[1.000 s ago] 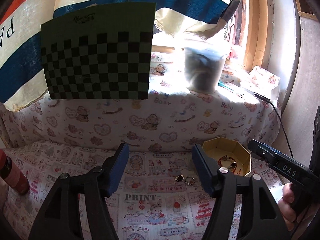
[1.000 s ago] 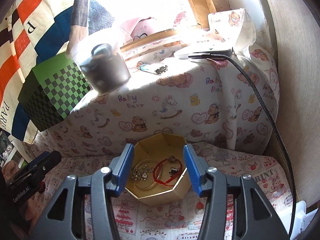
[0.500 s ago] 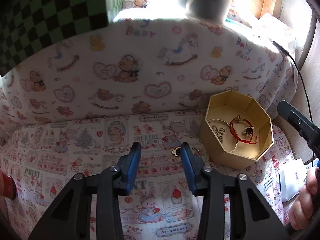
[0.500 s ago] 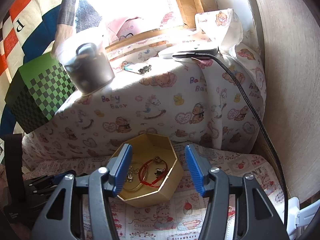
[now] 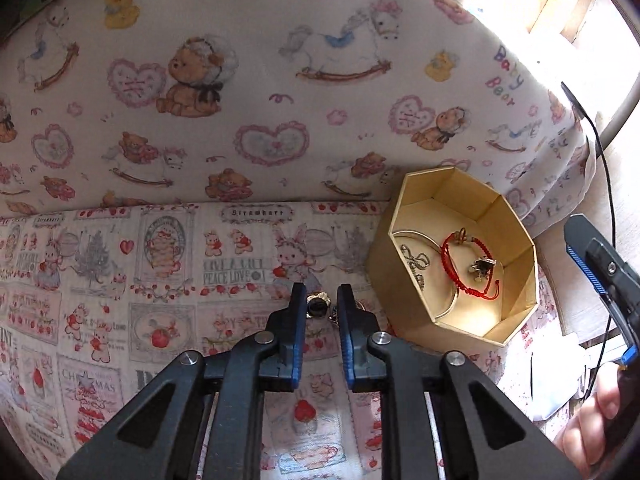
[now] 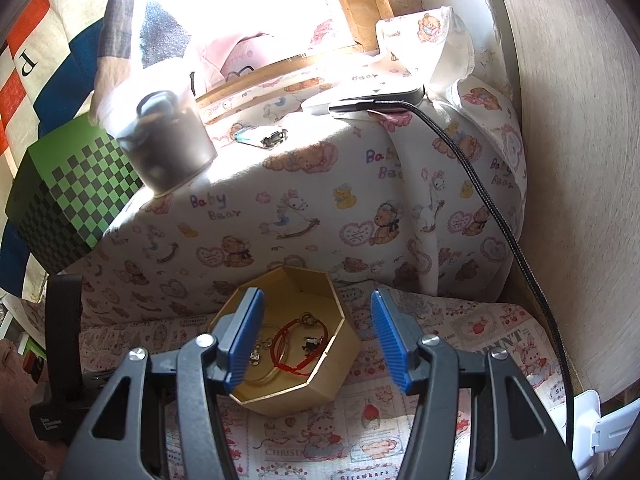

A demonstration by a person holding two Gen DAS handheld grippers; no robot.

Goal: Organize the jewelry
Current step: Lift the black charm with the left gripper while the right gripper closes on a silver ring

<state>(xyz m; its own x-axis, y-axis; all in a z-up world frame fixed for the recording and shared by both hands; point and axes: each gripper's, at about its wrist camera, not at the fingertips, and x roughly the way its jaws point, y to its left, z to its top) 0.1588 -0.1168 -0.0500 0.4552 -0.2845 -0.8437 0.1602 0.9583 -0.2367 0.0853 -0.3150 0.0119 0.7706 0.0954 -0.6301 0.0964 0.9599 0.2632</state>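
My left gripper (image 5: 321, 300) has dropped low over the printed cloth (image 5: 160, 280) within the last second, and its blue fingers have narrowed from wide apart to a small gap. A small dark-stoned earring (image 5: 317, 306) sits in that gap on the cloth. The pads look close beside it, but I cannot tell whether they touch it yet, so I would call the gripper nearly closed around it rather than pinching. A second small metal piece (image 5: 362, 307) peeks out just beside the right-hand finger, mostly hidden.

The gold octagonal box (image 5: 516, 288) stands just to the right of the earring, open-topped. Inside lie a red cord bracelet (image 5: 452, 268), a thin bangle and a silver chain (image 5: 414, 264).

My right gripper (image 6: 318, 336) has stayed spread wide, hovering above the box (image 6: 344, 356) and holding nothing; the box has drifted slightly toward its left finger in that view.

I judge that the pick-up is about to happen: one more squeeze should take the earring, then a short carry right into the box. The piece is tiny and flat on soft fabric, so it could slip out or the fingers could catch the cloth.
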